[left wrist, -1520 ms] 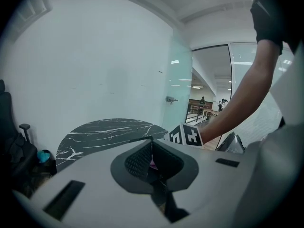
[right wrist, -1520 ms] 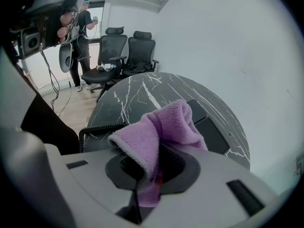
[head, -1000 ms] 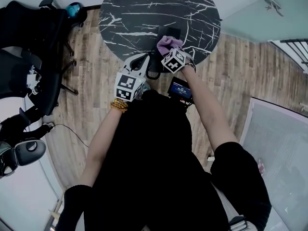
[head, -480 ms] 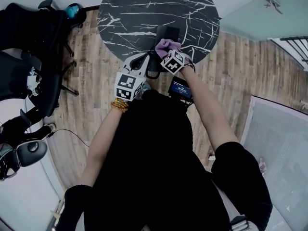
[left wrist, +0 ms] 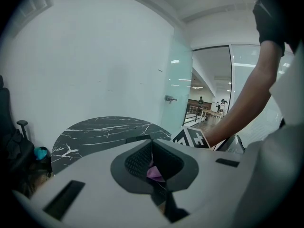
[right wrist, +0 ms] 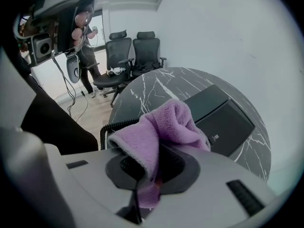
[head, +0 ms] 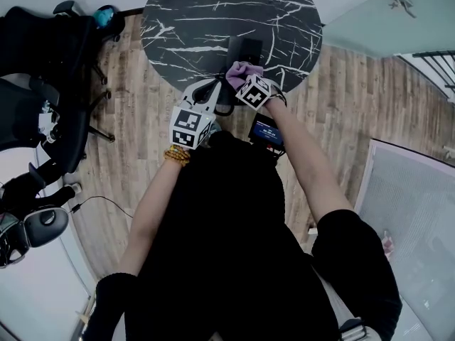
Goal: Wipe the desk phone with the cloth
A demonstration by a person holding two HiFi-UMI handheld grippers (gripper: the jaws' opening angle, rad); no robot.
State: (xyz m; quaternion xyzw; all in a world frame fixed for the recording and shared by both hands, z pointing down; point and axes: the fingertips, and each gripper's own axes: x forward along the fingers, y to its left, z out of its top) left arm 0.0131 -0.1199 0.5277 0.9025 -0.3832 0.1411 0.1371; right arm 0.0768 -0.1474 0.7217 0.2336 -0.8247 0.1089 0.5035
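The black desk phone (head: 245,48) lies on the round black marble table (head: 213,13), near its front edge. My right gripper (head: 245,79) is shut on a purple fleece cloth (head: 238,68) at the phone's near end. In the right gripper view the cloth (right wrist: 161,127) bulges out of the right gripper (right wrist: 154,167) and covers the near corner of the phone (right wrist: 221,118). A coiled black cord (head: 226,109) loops below the cloth. My left gripper (head: 213,87) sits just left of the cloth at the table's edge. Its jaws meet at the tips in the left gripper view (left wrist: 152,148).
Black office chairs (head: 43,48) stand left of the table on the wood floor. A small lit screen (head: 266,130) hangs at the person's waist. A glass partition (head: 384,13) is at the upper right. Two more chairs (right wrist: 135,51) and a person (right wrist: 88,56) are beyond the table.
My right gripper has carried the cloth a little to the left across the phone's near end. The left gripper has hardly moved.
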